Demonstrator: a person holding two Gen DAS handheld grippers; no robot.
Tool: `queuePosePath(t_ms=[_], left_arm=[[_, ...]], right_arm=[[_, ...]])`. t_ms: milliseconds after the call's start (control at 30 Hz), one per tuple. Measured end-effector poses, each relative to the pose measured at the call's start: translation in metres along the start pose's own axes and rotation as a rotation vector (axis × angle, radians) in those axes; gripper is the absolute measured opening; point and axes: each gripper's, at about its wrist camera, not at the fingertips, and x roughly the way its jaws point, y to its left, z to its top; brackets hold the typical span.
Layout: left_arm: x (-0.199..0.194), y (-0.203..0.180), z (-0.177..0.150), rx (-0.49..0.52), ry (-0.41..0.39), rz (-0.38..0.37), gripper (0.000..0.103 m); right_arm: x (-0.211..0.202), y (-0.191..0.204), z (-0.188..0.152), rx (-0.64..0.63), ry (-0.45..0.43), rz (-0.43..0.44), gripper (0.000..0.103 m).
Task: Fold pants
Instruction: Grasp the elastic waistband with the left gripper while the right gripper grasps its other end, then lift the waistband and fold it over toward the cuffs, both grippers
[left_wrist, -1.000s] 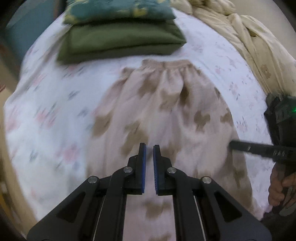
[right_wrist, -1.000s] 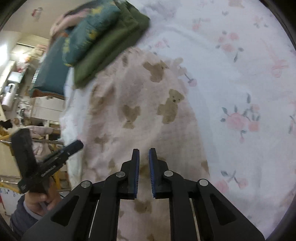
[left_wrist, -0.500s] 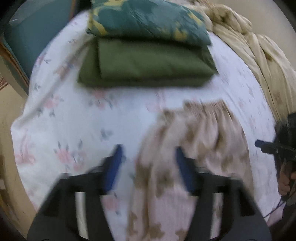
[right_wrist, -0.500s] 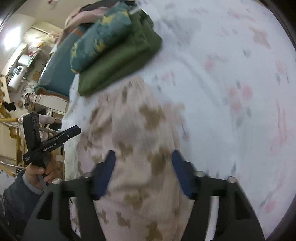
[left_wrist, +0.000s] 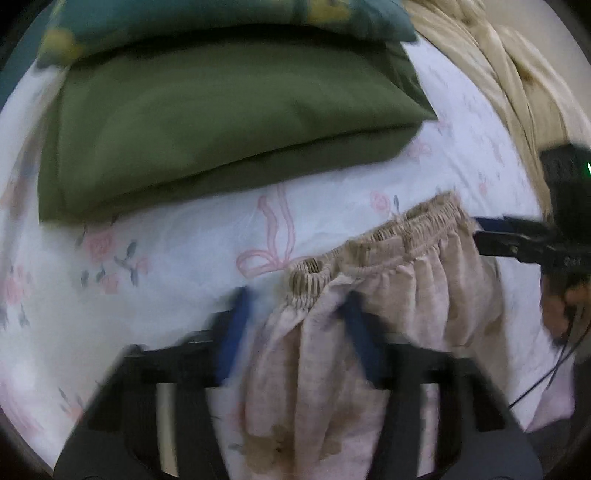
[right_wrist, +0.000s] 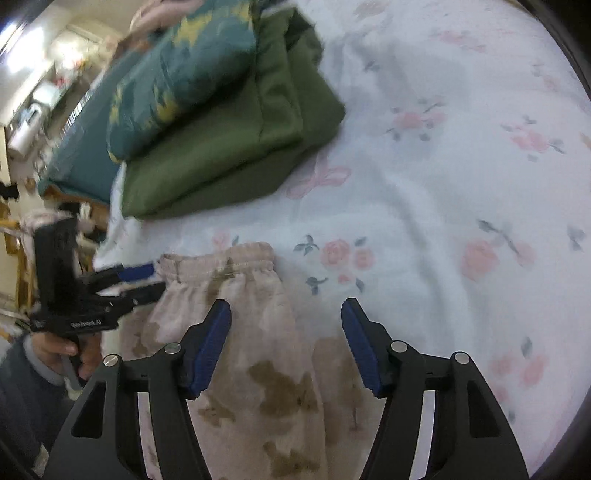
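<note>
I see the beige bear-print pants (right_wrist: 258, 354) lying lengthwise on the floral bed, their gathered elastic waistband (left_wrist: 388, 236) farthest from me.

A home bedroom: floral bedsheet (right_wrist: 424, 206), stacked folded bedding (right_wrist: 229, 147), cluttered room behind.

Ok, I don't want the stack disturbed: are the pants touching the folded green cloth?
Apart. The right wrist view shows a bare strip of floral sheet between the pants and the green cloth.
</note>
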Motion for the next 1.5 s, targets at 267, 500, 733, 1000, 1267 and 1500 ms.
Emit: queuePosePath(t_ms=[267,500,733,1000,1267,1500], left_arm=[[-0.031,-0.018,0.028,0.184,-0.016,0.021,0.004],[-0.106,-0.054,0.089,0.346,-0.268,0.138,0.005],[-0.127,-0.078,0.055,0.514,-0.294,0.189,0.005],[-0.157,-0.11,-0.031,0.63,-0.335,0.253,0.005],[-0.175,-0.148,-0.169,0.778,-0.424,0.306,0.005],[-0.106,-0.159,-0.263,0.8,-0.132,0.269,0.008]], right_arm=[[-0.021,0.029,0.026,-0.213,-0.023,-0.095,0.001],[-0.105,0.055,0.067,-0.309,-0.262,-0.206,0.001],[-0.128,0.074,0.035,-0.423,-0.241,-0.239,0.001],[-0.156,0.104,-0.053,-0.493,-0.267,-0.216,0.001],[-0.16,0.143,-0.195,-0.55,-0.328,-0.262,0.001],[-0.084,0.129,-0.291,-0.501,-0.147,-0.287,0.002]])
